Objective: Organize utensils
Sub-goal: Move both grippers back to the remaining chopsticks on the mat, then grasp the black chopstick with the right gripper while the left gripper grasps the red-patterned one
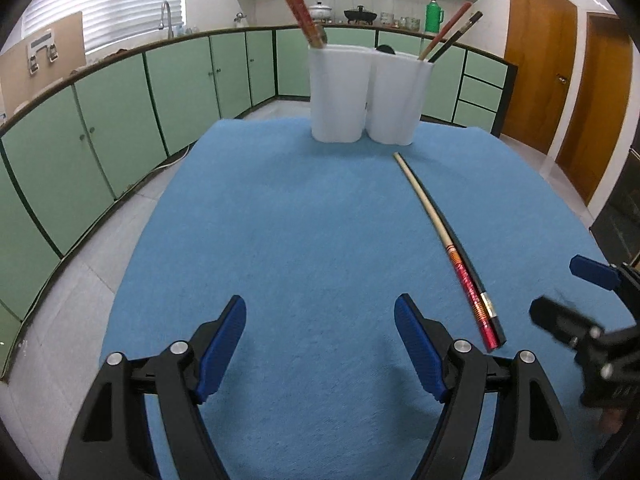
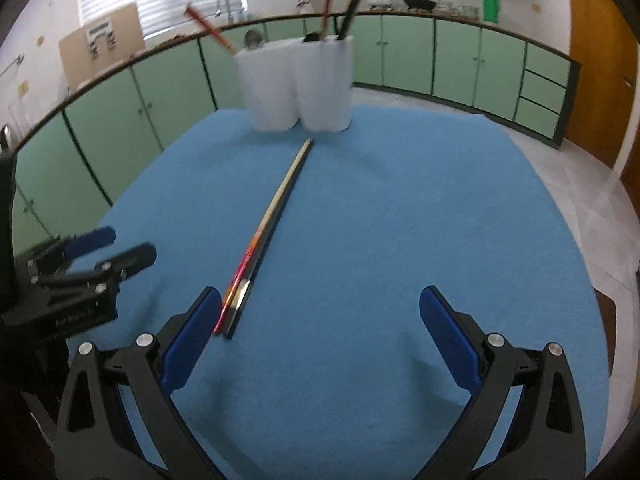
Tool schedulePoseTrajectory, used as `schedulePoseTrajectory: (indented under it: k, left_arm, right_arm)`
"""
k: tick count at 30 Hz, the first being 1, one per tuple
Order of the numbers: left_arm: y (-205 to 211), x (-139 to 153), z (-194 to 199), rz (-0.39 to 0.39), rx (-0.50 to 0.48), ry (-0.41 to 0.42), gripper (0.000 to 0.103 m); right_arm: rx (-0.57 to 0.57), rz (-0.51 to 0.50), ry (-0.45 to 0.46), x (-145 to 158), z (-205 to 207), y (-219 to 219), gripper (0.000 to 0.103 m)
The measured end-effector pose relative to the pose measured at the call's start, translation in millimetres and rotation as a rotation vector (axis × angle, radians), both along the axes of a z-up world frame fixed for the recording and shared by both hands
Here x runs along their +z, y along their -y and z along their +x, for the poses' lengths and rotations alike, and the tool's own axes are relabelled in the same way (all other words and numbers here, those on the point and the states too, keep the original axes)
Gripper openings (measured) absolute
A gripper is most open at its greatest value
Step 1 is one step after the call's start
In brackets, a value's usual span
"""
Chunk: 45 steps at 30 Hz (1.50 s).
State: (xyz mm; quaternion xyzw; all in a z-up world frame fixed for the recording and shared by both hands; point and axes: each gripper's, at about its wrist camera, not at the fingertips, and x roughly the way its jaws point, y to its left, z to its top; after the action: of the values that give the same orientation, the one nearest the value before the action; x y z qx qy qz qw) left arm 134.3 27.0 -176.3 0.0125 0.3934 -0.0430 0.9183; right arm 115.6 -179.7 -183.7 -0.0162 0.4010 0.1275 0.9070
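Observation:
Two chopsticks (image 1: 448, 245), one pale with a red handle and one black, lie side by side on the blue cloth (image 1: 300, 220); they also show in the right wrist view (image 2: 272, 216). A white multi-cup utensil holder (image 1: 370, 96) stands at the far edge, with red chopsticks (image 1: 299, 10) in its left cup and a red and a black stick (image 1: 452, 32) in its right cup. It also shows in the right wrist view (image 2: 298, 84). My left gripper (image 1: 320, 344) is open and empty, left of the chopsticks' near ends. My right gripper (image 2: 320, 336) is open and empty, its left finger (image 2: 192, 336) beside those ends.
Green cabinets (image 1: 120, 120) run along the kitchen walls beyond the table. Wooden doors (image 1: 560, 80) stand at the right. The right gripper shows in the left wrist view (image 1: 592, 320), and the left gripper shows in the right wrist view (image 2: 80, 272).

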Motion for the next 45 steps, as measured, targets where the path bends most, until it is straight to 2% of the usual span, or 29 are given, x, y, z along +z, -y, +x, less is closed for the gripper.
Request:
schedulePoseTrajectory:
  k: [8,13,19,23,26,31,32,34,38,44,45]
  left_arm:
    - [-4,0,1,-0.006,0.010,-0.005,0.075]
    - [-3,0,2,-0.002,0.006,-0.008,0.075]
    - [-3,-2,5,-0.001,0.007,-0.015,0.075]
    - [-4,-2,5,-0.010,0.014,-0.014,0.075]
    - [-4,-3,5,-0.010,0.016,-0.016,0.075]
    - [-4,-2,5,-0.004,0.011,-0.015,0.075]
    - [-4,-2,5,-0.003,0.011,-0.012,0.075]
    - [-4,-2,4,-0.002,0.010,-0.010,0.075]
    - [-2,-3,5,0.007,0.009,-0.015,0.075]
    - [-1,-3,5,0.011,0.012,-0.020,0.075]
    - [0,-3,5,0.011,0.010,-0.021,0.075]
  right_arm:
    - [0.036,-0.061,-0.016,-5,-3,-19,0.096]
    - [0.046,-0.089,-0.039,-9,1,-23,0.085]
    - [0.057,-0.107,-0.058,-13,3,-26,0.082]
    - [0.008,-0.115,-0.060,-12,5,-16,0.082]
    - [-0.021,-0.100,-0.059,-11,6,-4,0.077]
    - [0.030,-0.008,-0.091,-13,2,-1,0.059]
    - [0.032,-0.019,-0.084,-13,1,-4,0.057]
    - [0.049,-0.036,-0.080,-14,0,-8,0.046]
    - [0.065,-0.071,-0.071,-14,-1,-18,0.038]
    - [0.104,-0.076,-0.068,-15,0,-26,0.015]
    - [0.111,-0.073,-0.069,-15,0,-26,0.008]
